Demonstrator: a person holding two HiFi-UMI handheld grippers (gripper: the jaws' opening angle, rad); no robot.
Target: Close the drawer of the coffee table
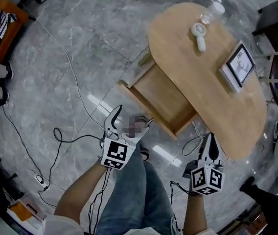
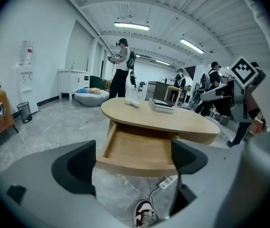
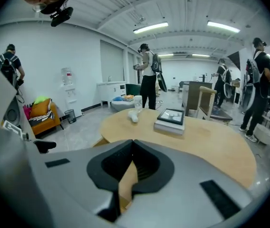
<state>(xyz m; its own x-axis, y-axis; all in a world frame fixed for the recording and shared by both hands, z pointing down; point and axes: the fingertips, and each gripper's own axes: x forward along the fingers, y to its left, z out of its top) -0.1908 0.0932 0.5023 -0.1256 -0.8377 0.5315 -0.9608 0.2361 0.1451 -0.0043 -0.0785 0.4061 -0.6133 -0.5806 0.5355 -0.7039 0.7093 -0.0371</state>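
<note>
The oval wooden coffee table (image 1: 202, 82) (image 2: 182, 121) (image 3: 216, 148) stands ahead of me. Its drawer (image 1: 161, 97) (image 2: 139, 151) is pulled out toward me and lies empty. My left gripper (image 1: 128, 123) (image 2: 132, 163) hangs just short of the drawer's front edge, jaws wide open and framing that front, touching nothing. My right gripper (image 1: 210, 140) (image 3: 132, 167) is shut and empty, off the table's near rim to the right of the drawer. A strip of the drawer's wood shows below its closed pads.
On the tabletop are a white handheld fan (image 1: 198, 35), a clear bottle (image 1: 212, 11) and a framed picture on a book (image 1: 239, 65). Cables and a power strip (image 2: 167, 182) lie on the floor. My shoe (image 2: 144, 213) is below the drawer. An orange sofa (image 1: 2, 18) stands at far left.
</note>
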